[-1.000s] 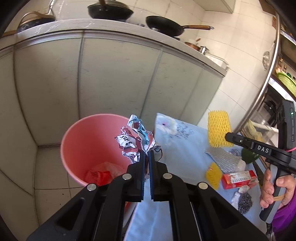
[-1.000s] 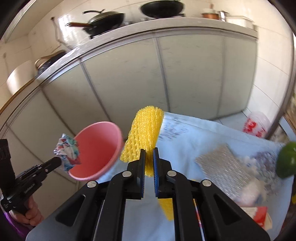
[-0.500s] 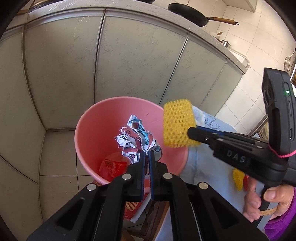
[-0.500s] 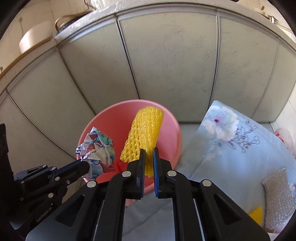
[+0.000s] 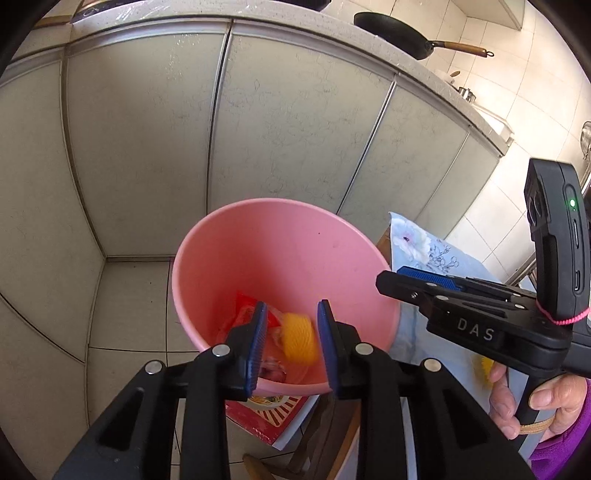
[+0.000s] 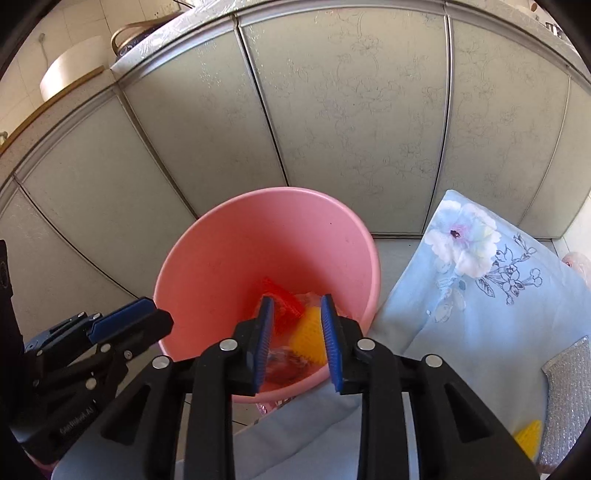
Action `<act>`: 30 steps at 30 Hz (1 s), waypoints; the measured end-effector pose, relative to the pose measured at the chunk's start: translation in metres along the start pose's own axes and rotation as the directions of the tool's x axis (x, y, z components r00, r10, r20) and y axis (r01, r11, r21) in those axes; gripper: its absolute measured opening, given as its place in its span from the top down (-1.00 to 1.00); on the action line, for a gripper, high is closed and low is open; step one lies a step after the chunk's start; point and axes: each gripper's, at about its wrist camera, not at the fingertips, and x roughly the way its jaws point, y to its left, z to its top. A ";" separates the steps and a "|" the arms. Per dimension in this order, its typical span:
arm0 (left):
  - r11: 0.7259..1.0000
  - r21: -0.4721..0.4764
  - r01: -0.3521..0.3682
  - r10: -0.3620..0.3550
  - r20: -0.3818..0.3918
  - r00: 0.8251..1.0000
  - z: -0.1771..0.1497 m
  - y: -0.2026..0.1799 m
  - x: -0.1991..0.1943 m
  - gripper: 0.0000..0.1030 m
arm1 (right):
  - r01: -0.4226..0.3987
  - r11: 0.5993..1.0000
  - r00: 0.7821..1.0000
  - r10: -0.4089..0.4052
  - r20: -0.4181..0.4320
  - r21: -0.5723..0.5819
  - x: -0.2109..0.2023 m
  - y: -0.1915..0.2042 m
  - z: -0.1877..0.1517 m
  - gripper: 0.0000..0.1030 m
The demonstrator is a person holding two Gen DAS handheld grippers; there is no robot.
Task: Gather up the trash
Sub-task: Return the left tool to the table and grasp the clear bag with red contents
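Your left gripper (image 5: 289, 315) and right gripper (image 6: 297, 312) both hang over the pink bucket (image 6: 207, 266), jaws opening, nothing between the pads. The yellow foam net (image 5: 299, 338) and red wrapper (image 6: 282, 301) lie at the bucket's bottom. The bucket stands just beside the blue floral cloth (image 6: 480, 295).

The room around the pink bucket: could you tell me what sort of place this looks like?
Most likely a home kitchen. A black wok with a wooden handle sits on a countertop above pale cabinet doors, and the walls and floor are tiled. The pink bucket serves as the trash bin.
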 end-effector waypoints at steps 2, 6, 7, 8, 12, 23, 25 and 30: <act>1.000 0.004 0.020 -0.020 0.004 1.000 -0.001 -0.002 -0.005 0.42 | 0.005 1.000 1.000 -0.005 0.020 0.001 -0.010 0.000 -0.003 0.47; 0.998 0.026 0.060 -0.060 0.004 0.998 -0.004 -0.013 -0.015 0.33 | 0.018 1.000 0.999 -0.019 0.051 0.003 -0.033 -0.003 -0.017 0.46; 0.997 0.034 0.067 -0.067 0.003 0.998 -0.006 -0.016 -0.016 0.32 | 0.023 1.000 0.998 -0.023 0.060 0.006 -0.040 -0.004 -0.022 0.46; 0.996 0.042 0.078 -0.078 0.002 0.997 -0.007 -0.019 -0.018 0.31 | 0.025 1.000 0.997 -0.026 0.067 0.011 -0.048 -0.006 -0.026 0.46; 0.989 0.062 0.135 -0.135 -0.007 0.991 -0.013 -0.037 -0.028 0.31 | 0.048 0.998 0.994 -0.051 0.097 0.032 -0.077 -0.011 -0.043 0.47; 0.934 0.174 0.312 -0.294 -0.125 0.948 -0.039 -0.104 -0.039 0.30 | 0.204 0.943 0.956 -0.250 0.152 0.264 -0.194 -0.086 -0.151 0.37; 0.914 0.197 0.354 -0.324 -0.166 0.931 -0.046 -0.119 -0.039 0.30 | 0.246 0.913 0.943 -0.303 0.136 0.325 -0.211 -0.103 -0.176 0.30; 0.852 0.238 0.466 -0.402 -0.271 0.874 -0.066 -0.157 -0.041 0.10 | 0.295 0.845 0.923 -0.373 0.097 0.447 -0.237 -0.139 -0.224 0.18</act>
